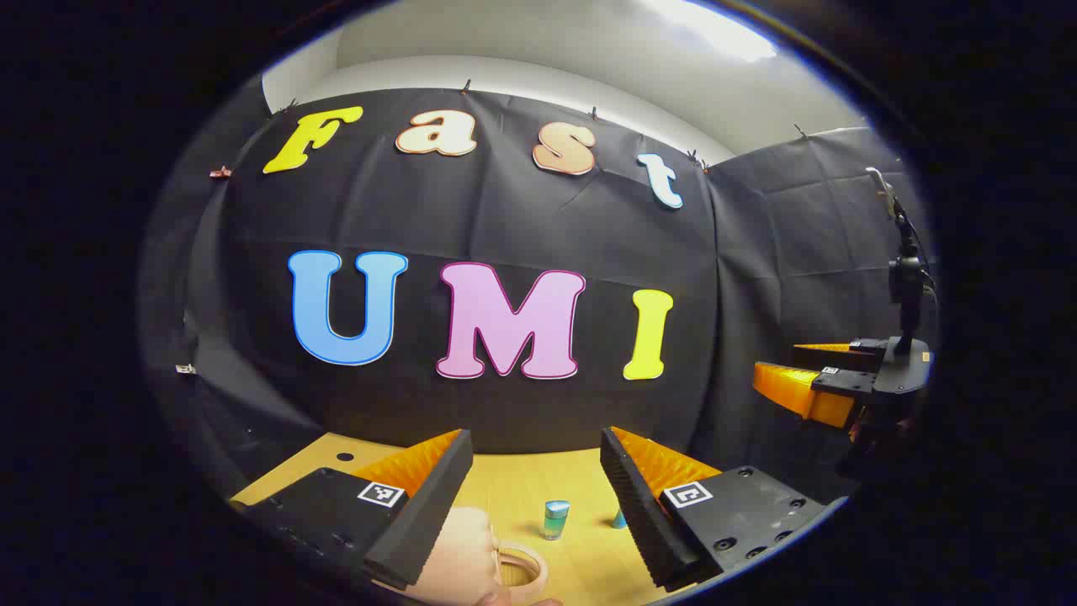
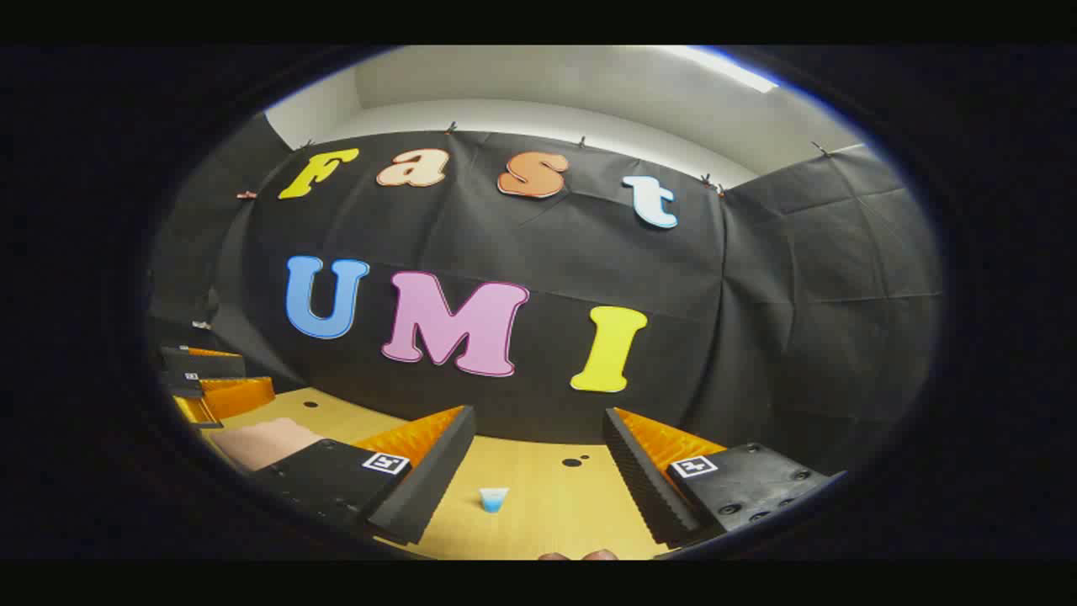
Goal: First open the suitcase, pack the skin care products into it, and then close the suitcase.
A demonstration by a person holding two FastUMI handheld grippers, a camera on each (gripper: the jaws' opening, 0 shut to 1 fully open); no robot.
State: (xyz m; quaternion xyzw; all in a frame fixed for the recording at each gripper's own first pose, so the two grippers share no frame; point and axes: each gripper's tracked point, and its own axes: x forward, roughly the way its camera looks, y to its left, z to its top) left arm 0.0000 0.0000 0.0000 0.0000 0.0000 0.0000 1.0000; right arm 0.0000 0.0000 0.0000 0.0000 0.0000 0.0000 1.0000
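Two tongs, both spread wide and holding nothing. Left tongs (image 1: 534,475) hang over the wooden surface (image 1: 522,488), pink suitcase (image 1: 458,551) at their lower left, a teal skin care bottle (image 1: 555,518) standing between the fingers. Right tongs (image 2: 538,459) frame a small blue-capped bottle (image 2: 493,499) standing on the surface.

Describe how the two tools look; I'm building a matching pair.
Both alike: the left tool and right tool have wedge-shaped fingers, black ribbed pads inside, orange ribbed backs, on black screwed blocks bearing square black-and-white markers.
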